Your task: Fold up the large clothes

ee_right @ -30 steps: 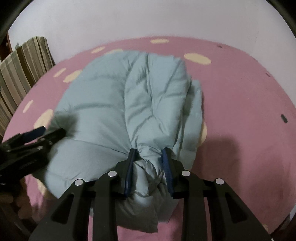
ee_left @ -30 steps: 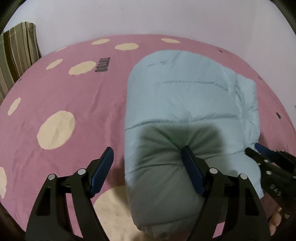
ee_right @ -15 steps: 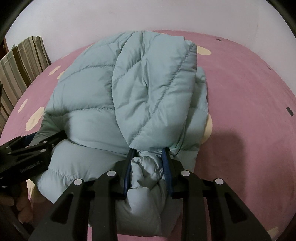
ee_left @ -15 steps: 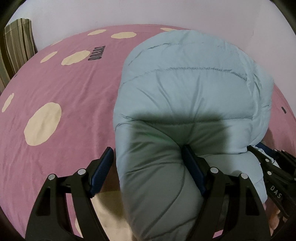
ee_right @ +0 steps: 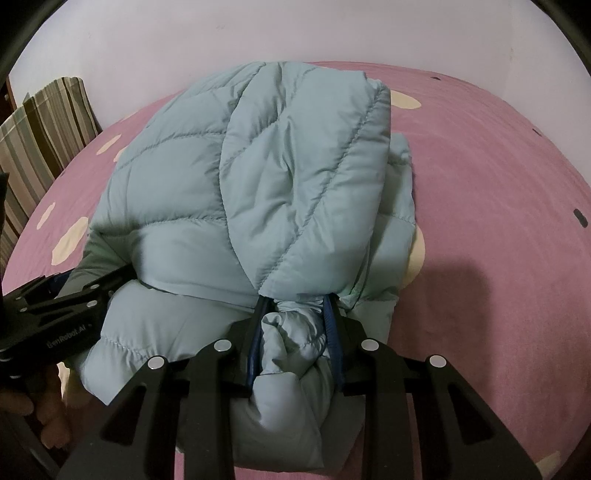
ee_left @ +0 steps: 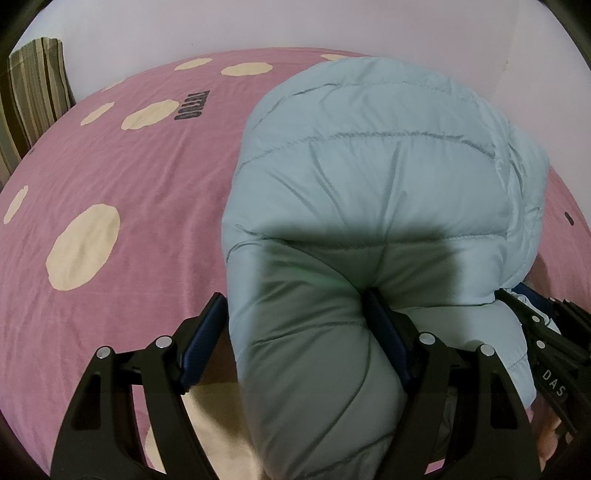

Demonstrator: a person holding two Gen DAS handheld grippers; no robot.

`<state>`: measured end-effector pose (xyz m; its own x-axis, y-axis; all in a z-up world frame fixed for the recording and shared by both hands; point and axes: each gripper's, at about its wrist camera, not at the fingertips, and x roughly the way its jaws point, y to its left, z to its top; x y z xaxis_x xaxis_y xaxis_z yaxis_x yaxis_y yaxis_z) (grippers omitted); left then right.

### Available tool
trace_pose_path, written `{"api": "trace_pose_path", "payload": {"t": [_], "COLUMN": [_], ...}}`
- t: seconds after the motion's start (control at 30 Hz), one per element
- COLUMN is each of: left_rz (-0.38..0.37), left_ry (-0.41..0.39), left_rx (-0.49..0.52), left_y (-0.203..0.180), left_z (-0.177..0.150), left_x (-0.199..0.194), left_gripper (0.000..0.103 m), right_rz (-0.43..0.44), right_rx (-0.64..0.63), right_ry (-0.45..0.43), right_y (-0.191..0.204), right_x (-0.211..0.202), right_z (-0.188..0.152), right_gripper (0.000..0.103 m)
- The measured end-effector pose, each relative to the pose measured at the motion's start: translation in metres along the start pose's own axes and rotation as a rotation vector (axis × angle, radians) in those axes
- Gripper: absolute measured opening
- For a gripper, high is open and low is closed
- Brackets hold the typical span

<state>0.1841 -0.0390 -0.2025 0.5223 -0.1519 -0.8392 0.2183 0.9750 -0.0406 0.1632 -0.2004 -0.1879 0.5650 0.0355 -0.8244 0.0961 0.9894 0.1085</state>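
Observation:
A light blue puffy down jacket [ee_left: 376,177] lies partly folded on a pink bedspread; it also fills the right wrist view [ee_right: 266,177]. My left gripper [ee_left: 295,317] stands wide around the jacket's thick near-left edge, its jaws against the padding. My right gripper [ee_right: 295,310] is shut on a bunched part of the jacket's near edge. Both hold the near part raised so the jacket bulges up in front of the cameras. The right gripper [ee_left: 546,332] shows at the right edge of the left view, the left gripper [ee_right: 74,295] at the left of the right view.
The pink bedspread [ee_left: 122,192] has cream dots and dark lettering [ee_left: 192,105]. A striped pillow [ee_right: 48,129] leans at the far left. A pale wall [ee_right: 295,33] runs behind the bed.
The jacket's near edge has been lifted and carried forward, so the jacket went from lying flat to standing up in a bulge. The left jaws have closed in on the padding.

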Motion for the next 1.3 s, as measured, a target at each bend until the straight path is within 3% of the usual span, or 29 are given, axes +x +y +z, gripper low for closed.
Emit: {"api": "trace_pose_path", "payload": {"t": [0.27, 0.37, 0.6, 0.73, 0.83, 0.93, 1.3], "left_rz": [-0.041, -0.022, -0.024, 0.009, 0.029, 0.068, 0.074], "left_ry": [-0.007, -0.021, -0.147, -0.154, -0.114, -0.070, 0.025], "left_rx": [-0.010, 0.008, -0.029, -0.038, -0.024, 0.000, 0.017], "left_y": [0.007, 0.009, 0.026, 0.020, 0.010, 0.001, -0.009], "left_z": [0.006, 0.012, 0.054, 0.090, 0.099, 0.098, 0.094], "left_x": [-0.014, -0.030, -0.076, -0.063, -0.042, -0.020, 0.035], "left_gripper": [0.074, 0.074, 0.074, 0.074, 0.074, 0.070, 0.070], "right_rz": [0.022, 0.019, 0.025, 0.024, 0.010, -0.023, -0.068], "right_rx": [0.015, 0.017, 0.033, 0.058, 0.069, 0.066, 0.068], "right_ry": [-0.018, -0.022, -0.163, -0.198, -0.164, -0.121, -0.032], "right_y": [-0.003, -0.002, -0.003, -0.003, -0.002, -0.003, -0.016], "right_x": [-0.011, -0.026, -0.074, -0.065, -0.041, -0.018, 0.043], "right_z": [0.001, 0.006, 0.056, 0.089, 0.101, 0.098, 0.083], "right_gripper": [0.031, 0.031, 0.031, 0.031, 0.031, 0.031, 0.030]}}
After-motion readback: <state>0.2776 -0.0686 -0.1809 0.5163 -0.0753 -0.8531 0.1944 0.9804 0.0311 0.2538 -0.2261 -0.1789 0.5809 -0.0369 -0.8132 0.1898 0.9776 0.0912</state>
